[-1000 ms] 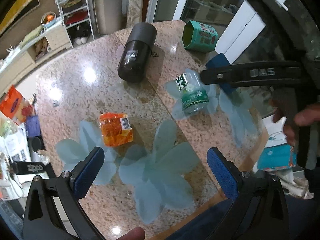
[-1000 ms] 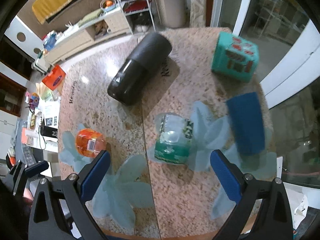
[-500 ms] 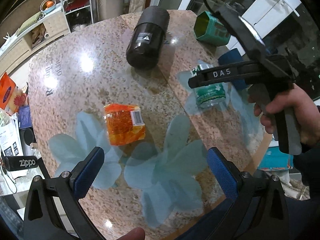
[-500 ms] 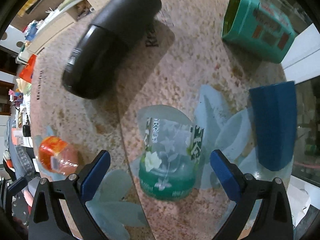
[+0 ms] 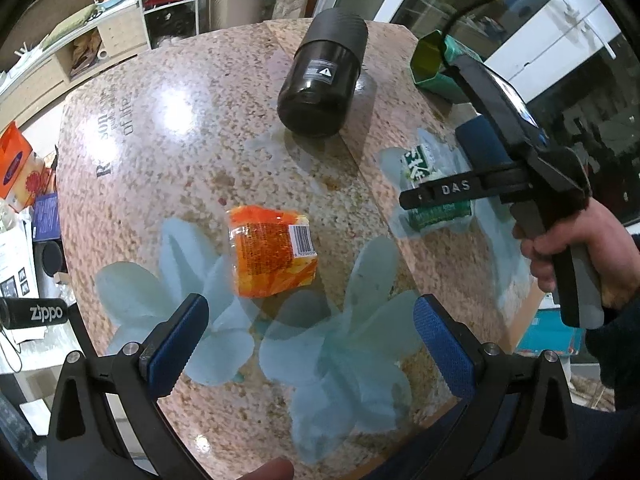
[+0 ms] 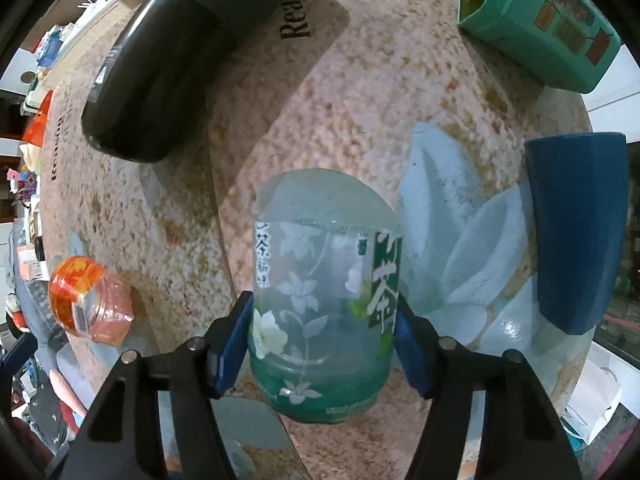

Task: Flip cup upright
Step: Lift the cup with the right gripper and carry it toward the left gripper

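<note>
Closer now than a moment ago, the right gripper [image 6: 324, 326] has come down around the cup [image 6: 322, 308], and its blue pads, which were wide apart, now sit against both sides of it. It looks like it is holding the cup, though I can't tell how hard.

This see-through cup with white flowers lies on its side on the speckled table [image 6: 360, 120], green bottom toward the camera, open end pointing to 12 o'clock.

It is thin and smooth. Squeezing too hard could crush it, and squeezing too softly could let it slip while it turns.

At 3 o'clock a blue cup [image 6: 576, 232] lies near, so a wide swing could bump it. The black flask [image 6: 160, 76] at 10 o'clock and the teal box [image 6: 548, 28] at 1 o'clock sit farther off. An orange cup [image 6: 90, 300] lies at 9 o'clock.

Just past the blue cup is the table edge. Most open room is straight up.

Over on the other side, the left gripper [image 5: 310, 346] hangs wide open, holding nothing, above the table near the orange cup.
</note>
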Demonstrator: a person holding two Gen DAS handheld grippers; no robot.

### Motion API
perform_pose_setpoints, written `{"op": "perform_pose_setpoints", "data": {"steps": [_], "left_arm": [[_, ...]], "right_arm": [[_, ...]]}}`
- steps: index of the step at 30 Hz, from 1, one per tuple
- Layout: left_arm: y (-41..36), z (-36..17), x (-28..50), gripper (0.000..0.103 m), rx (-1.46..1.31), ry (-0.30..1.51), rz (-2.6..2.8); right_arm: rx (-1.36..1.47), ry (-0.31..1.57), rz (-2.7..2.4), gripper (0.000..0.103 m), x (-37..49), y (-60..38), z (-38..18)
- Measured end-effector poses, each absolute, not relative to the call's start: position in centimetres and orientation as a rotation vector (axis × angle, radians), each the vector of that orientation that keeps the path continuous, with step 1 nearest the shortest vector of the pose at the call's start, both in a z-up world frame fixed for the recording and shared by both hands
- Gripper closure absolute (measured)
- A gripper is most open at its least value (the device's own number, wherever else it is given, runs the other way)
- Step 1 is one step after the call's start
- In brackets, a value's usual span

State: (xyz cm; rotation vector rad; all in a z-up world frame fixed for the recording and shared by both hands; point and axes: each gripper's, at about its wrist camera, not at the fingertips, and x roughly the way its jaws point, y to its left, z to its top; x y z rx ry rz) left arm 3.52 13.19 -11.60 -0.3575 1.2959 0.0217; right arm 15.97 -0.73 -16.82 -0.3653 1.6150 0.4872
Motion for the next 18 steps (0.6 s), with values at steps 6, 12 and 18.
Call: {"op": "perform_pose_setpoints", "data": {"steps": [6,12,18], "left_arm": [[13.5,-11.5,2.8,0.0,-0.371,1.289,0.062],[12.9,-11.7,2.3,0.0,-0.324,1.302,0.128],[11.5,-12.3,1.5,0.0,-0.339,1.324,0.122]], "right_arm": [[-0.325,1.614,0.55,0.041,15.3,-2.1,-14.9],[-0.337,1.601,0.597,0.041,12.9,-3.1,-13.2],[-0.376,1.588,0.603,0.04,10.4,-5.3,-13.6]]}}
